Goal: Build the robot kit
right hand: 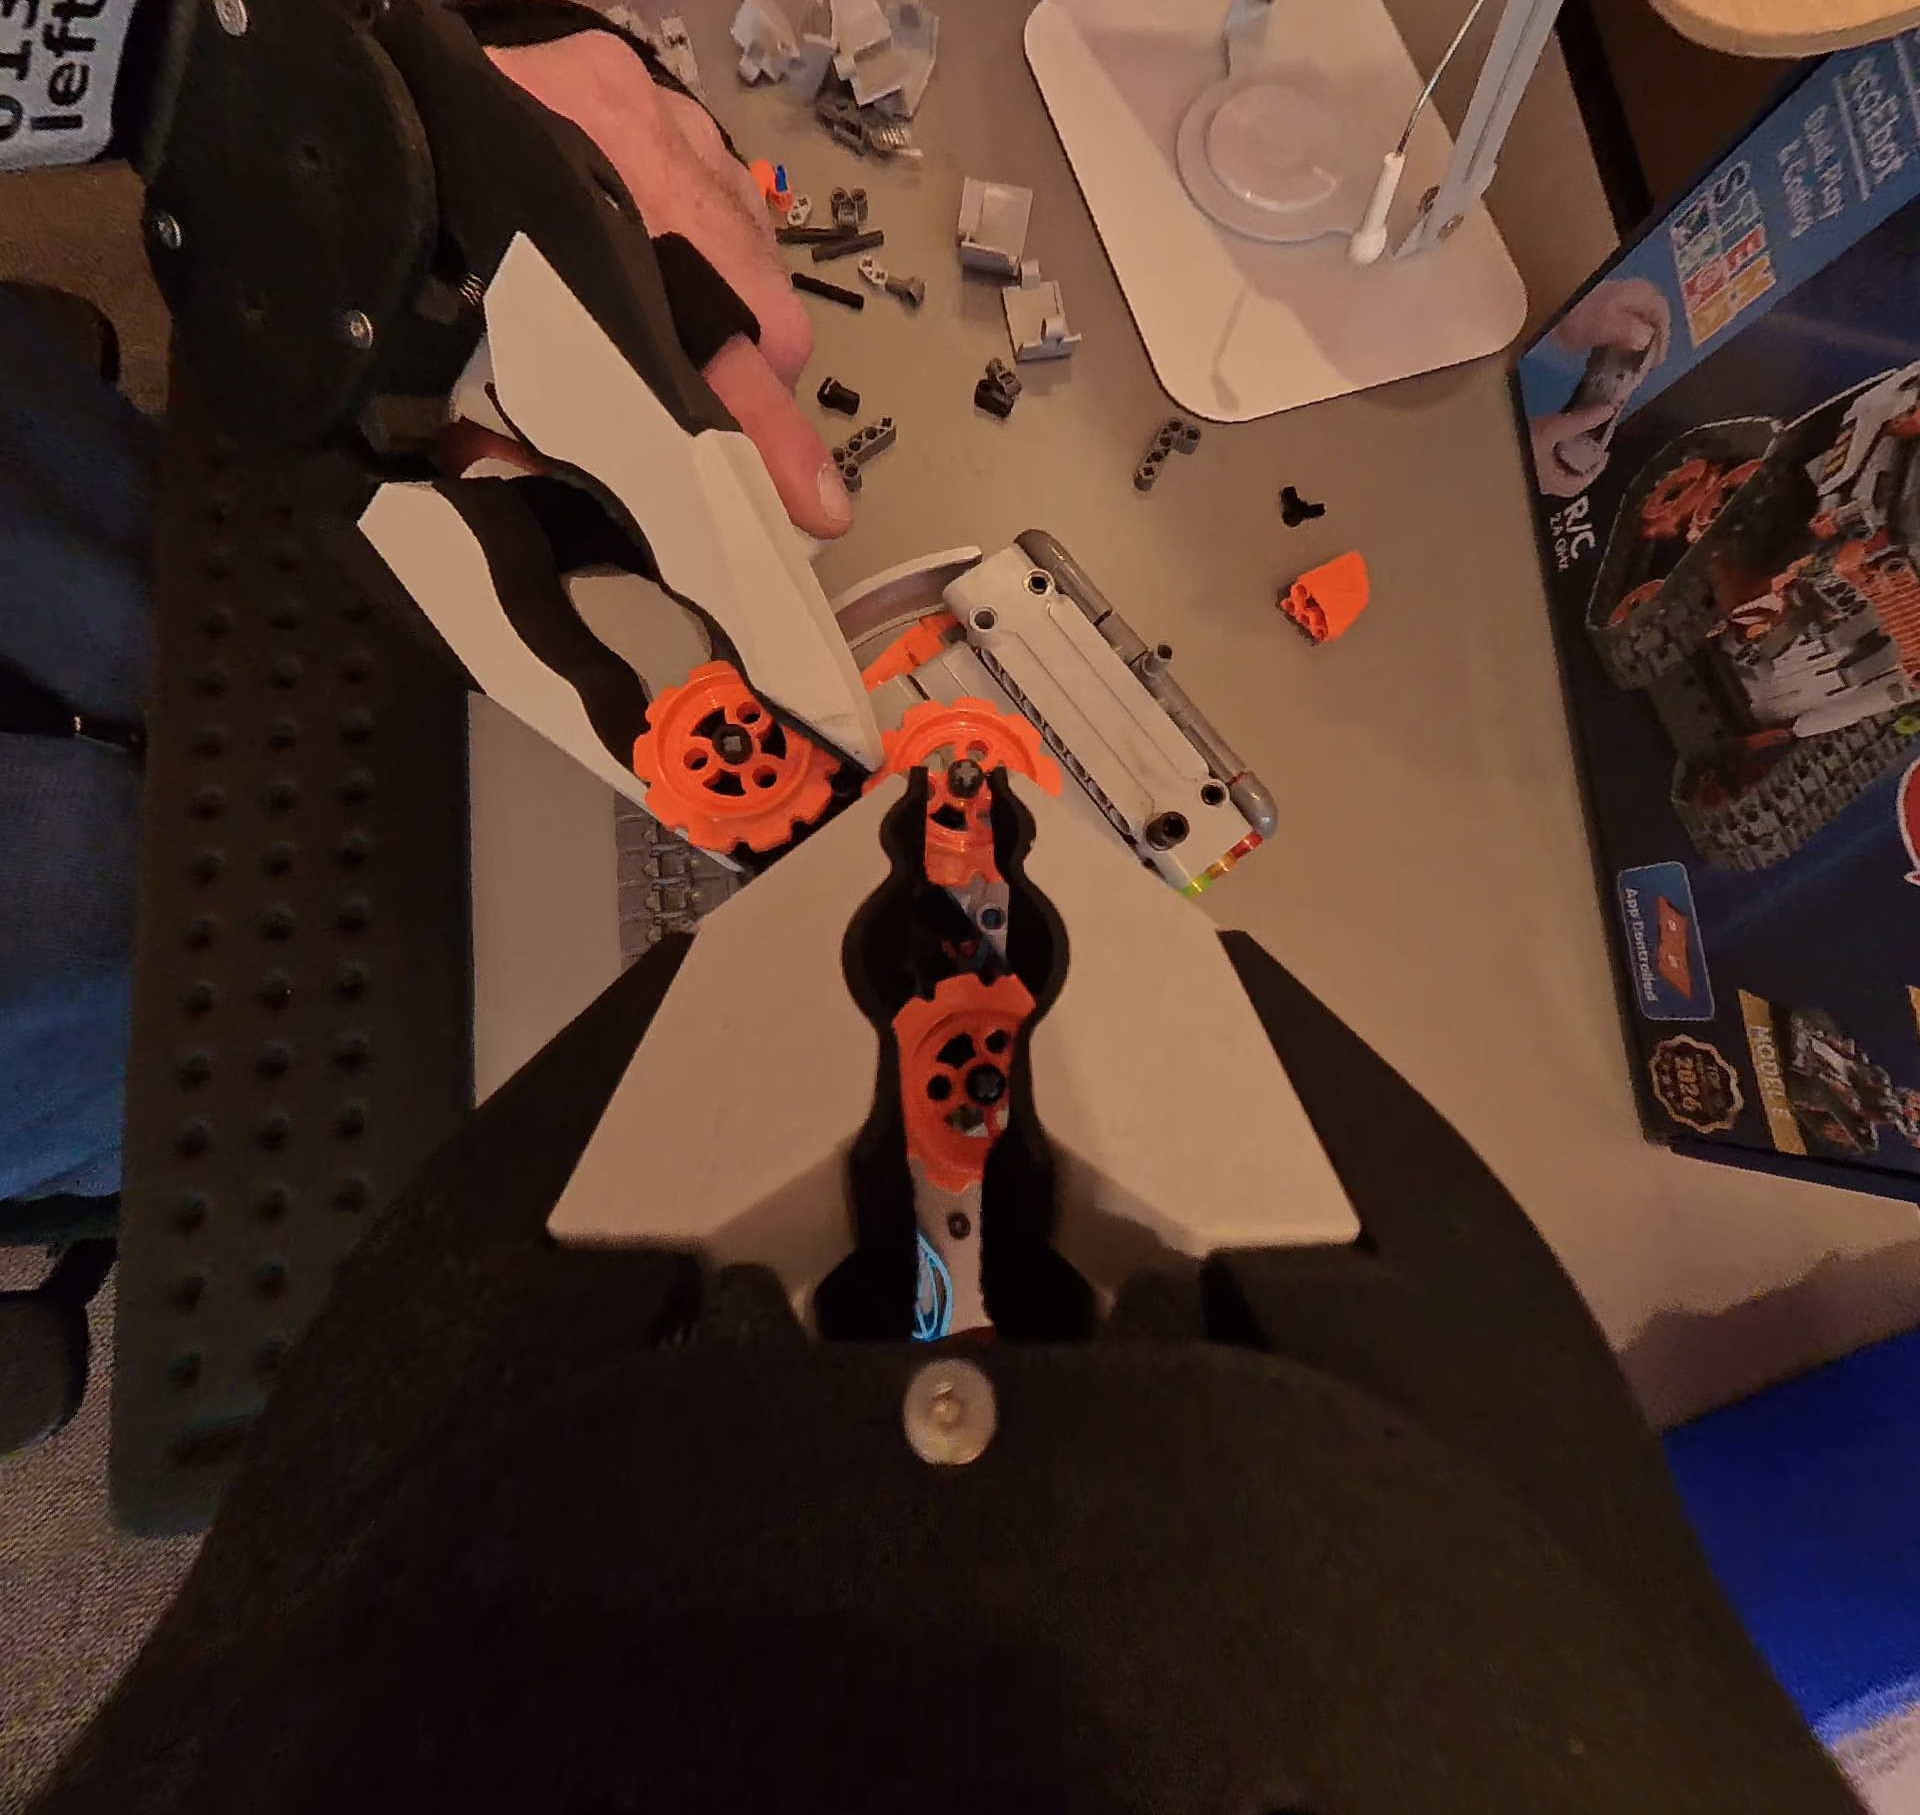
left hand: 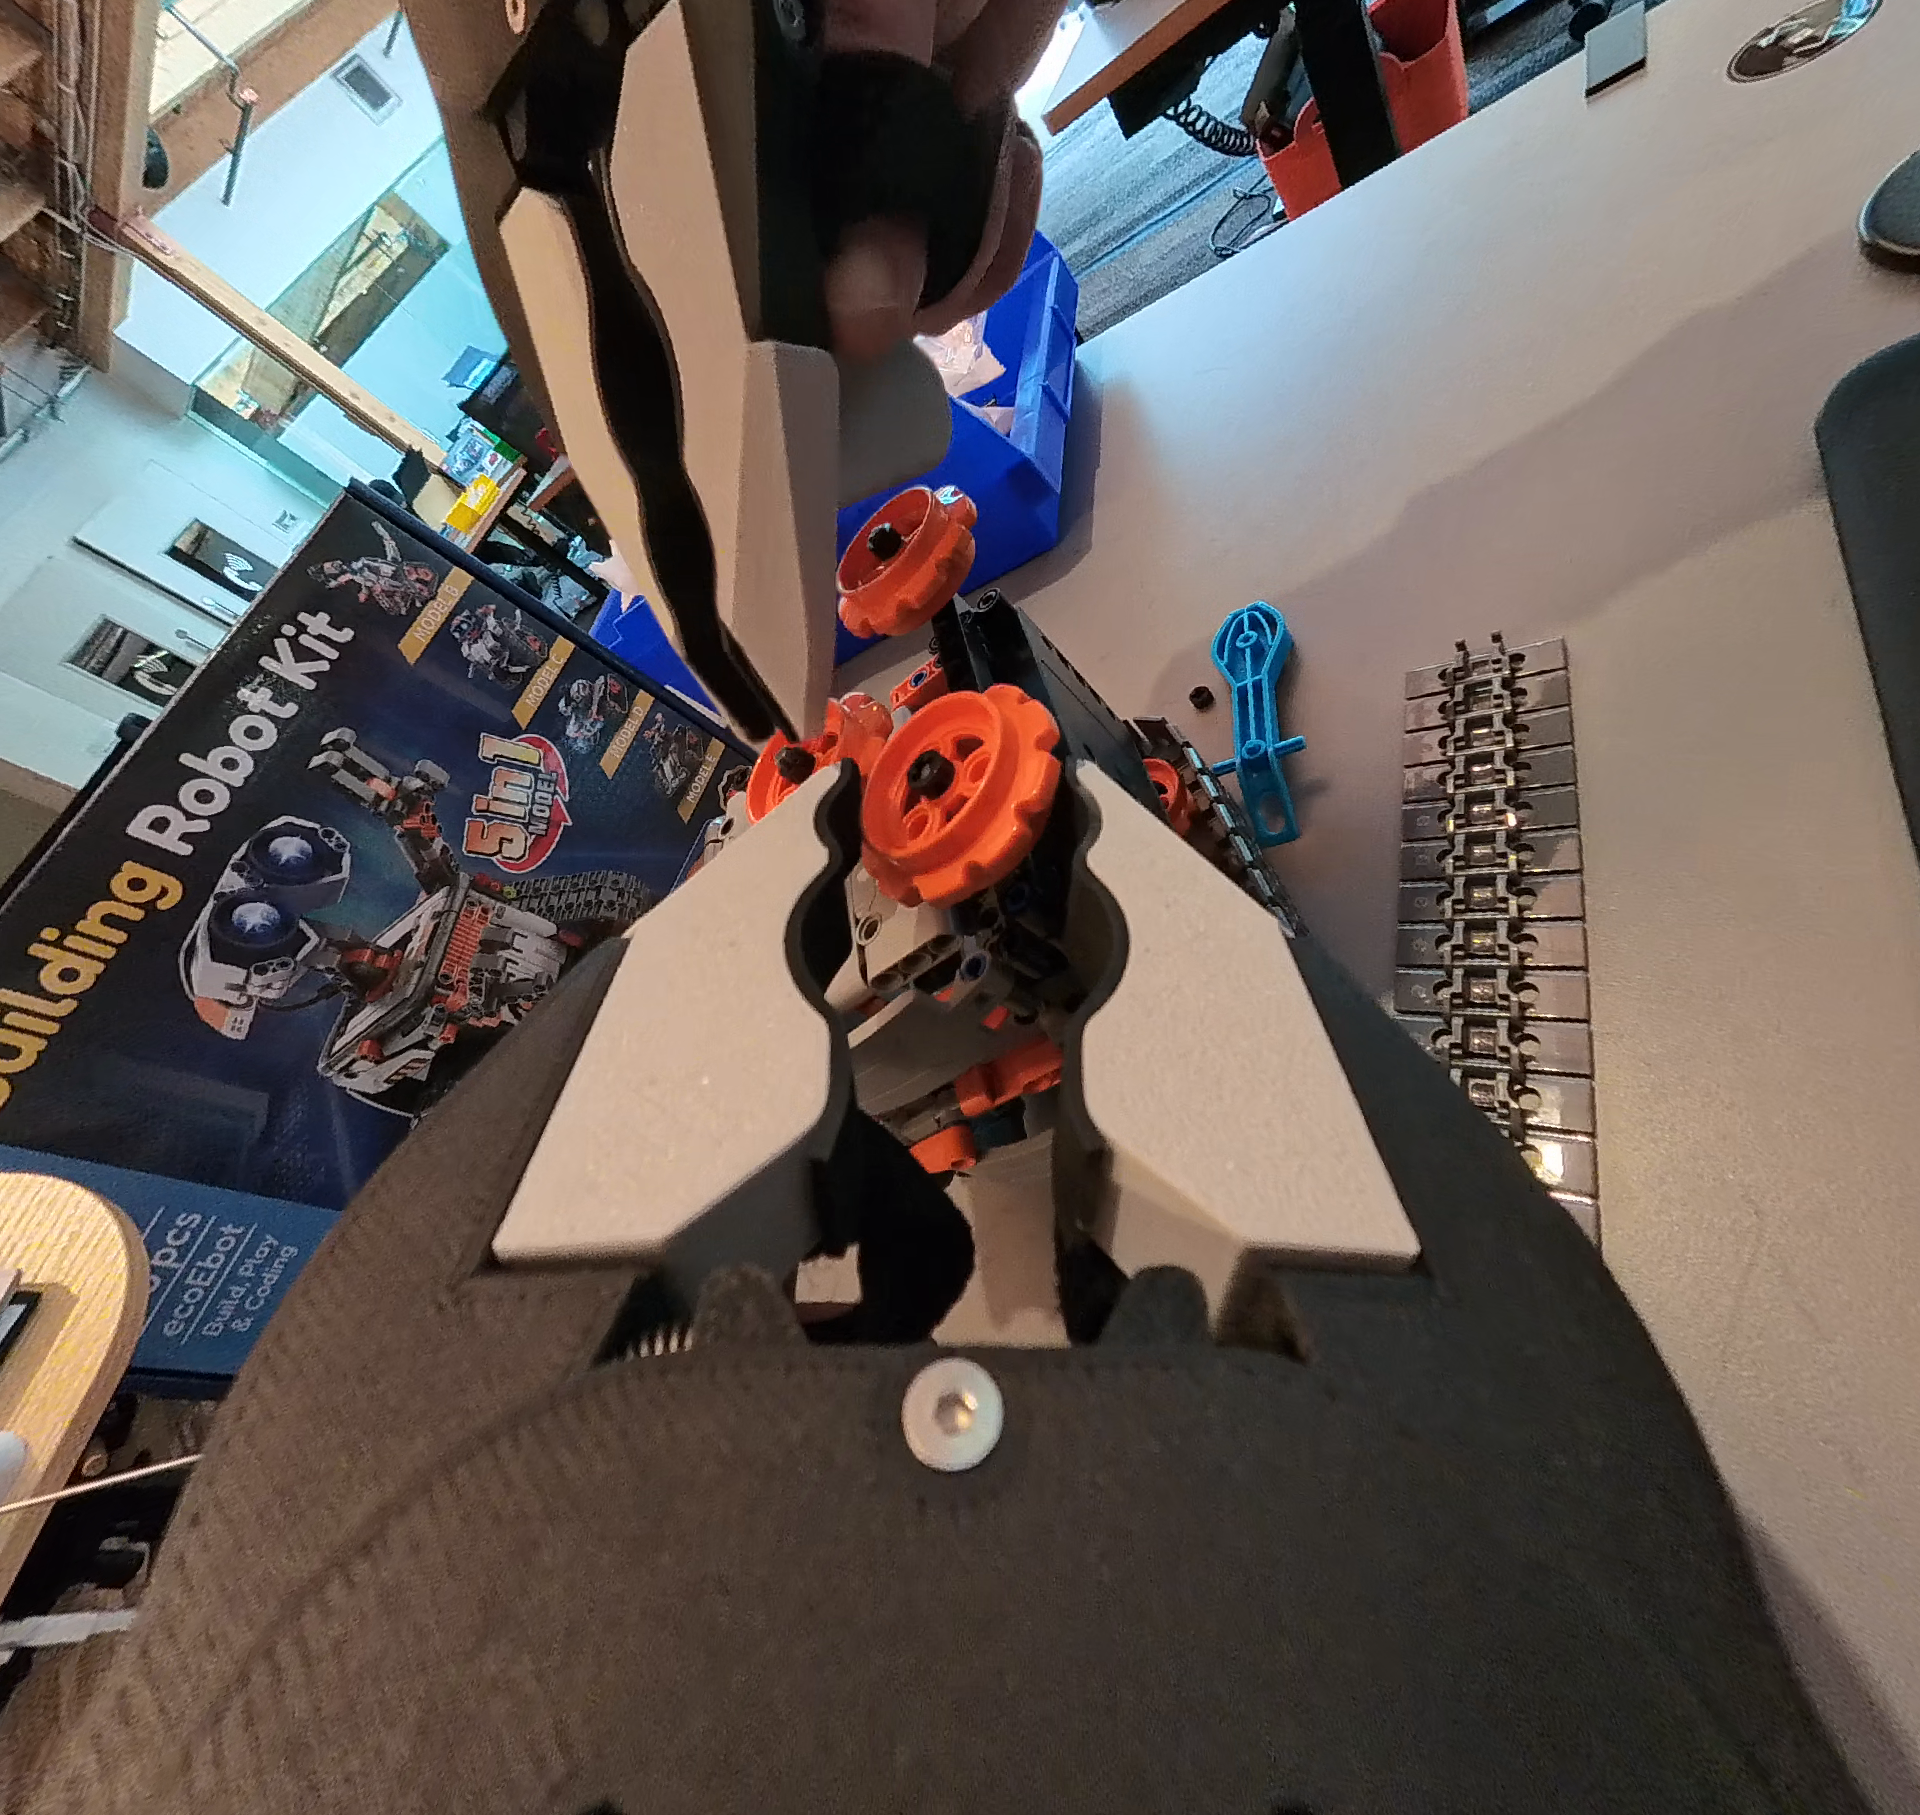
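The left gripper (left hand: 961,799) has its fingers (left hand: 727,944) set apart on either side of a half-built brick robot chassis (left hand: 966,976). An orange toothed wheel (left hand: 961,794) sits in the gap between the tips. Whether the pads actually press the chassis cannot be told, since its lower half is hidden behind them.

The right gripper (right hand: 961,789) has its fingers (right hand: 790,1017) drawn close together. At their tips they pinch the black hub of a paler orange wheel (right hand: 971,742). Only the upper arc of that wheel clears the tips. A second orange wheel (right hand: 961,1069) shows through the narrow slot behind, cut off on both sides.

In the left wrist view the right gripper comes down from above, a gloved hand (left hand: 935,134) on it, its point just beside the wheels. Past the chassis another orange wheel (left hand: 904,560) stands before a blue bin (left hand: 1023,435). To the side lie a blue plastic tool (left hand: 1257,726) and a strip of grey track links (left hand: 1491,924), its near end cut off by the gripper body.

On the surface (right hand: 1403,726) in the right wrist view lie the chassis's grey panel (right hand: 1101,716), an orange wedge piece (right hand: 1325,596), and scattered small grey and black parts (right hand: 862,248), too small to tell apart. Near them are a white lamp base (right hand: 1278,186) and the kit box (right hand: 1766,674), which runs off the frame.
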The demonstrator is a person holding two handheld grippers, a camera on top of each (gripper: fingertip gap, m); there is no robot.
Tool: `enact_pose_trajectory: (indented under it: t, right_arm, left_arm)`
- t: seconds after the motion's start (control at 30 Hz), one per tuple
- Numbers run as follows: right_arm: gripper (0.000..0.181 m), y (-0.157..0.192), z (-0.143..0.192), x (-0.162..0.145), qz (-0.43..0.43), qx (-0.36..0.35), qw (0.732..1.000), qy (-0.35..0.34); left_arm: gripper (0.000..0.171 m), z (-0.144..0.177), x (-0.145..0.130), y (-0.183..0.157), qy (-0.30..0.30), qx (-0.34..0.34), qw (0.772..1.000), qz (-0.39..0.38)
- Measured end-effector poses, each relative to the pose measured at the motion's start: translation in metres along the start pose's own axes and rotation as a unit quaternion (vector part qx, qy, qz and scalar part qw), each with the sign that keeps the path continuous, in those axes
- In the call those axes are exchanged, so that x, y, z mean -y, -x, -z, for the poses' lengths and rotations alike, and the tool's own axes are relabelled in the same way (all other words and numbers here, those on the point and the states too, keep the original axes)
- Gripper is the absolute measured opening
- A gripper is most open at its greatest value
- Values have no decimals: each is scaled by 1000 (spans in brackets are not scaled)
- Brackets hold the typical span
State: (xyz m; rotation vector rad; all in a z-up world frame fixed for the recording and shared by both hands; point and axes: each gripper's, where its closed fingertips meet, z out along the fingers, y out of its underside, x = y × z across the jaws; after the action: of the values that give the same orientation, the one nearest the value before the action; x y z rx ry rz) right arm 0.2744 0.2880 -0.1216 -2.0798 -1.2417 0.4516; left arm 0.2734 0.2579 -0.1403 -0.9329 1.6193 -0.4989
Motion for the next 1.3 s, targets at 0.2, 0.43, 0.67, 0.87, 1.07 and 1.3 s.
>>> enact_pose_trajectory:
  t: [0.2, 0.43, 0.67, 0.87, 1.07, 1.3]
  right_arm:
    - [8, -3, 11, 1, 7, -23, 1000, -8]
    - [25, -6, 35, -13, -8, -82, 997, -11]
    - [30, 3, 52, -32, -40, -117, 991, -51]
    - [36, 15, 51, -71, -63, -129, 989, -32]
    - [38, 23, 14, -146, -75, -114, 987, 86]
    - [39, 72, -10, -140, -51, -35, 996, 62]
  left_arm:
    - [38, 2, -2, 3, 2, 0, 1000, -8]
    - [44, 10, -11, 11, 13, -21, 1000, 4]
    - [41, 19, -32, 33, 43, -20, 999, 24]
    - [39, 31, -45, 34, 50, -30, 997, 46]
    - [44, 48, -51, 40, 56, -19, 997, 55]
    - [46, 89, -89, 16, 116, -100, 981, 117]
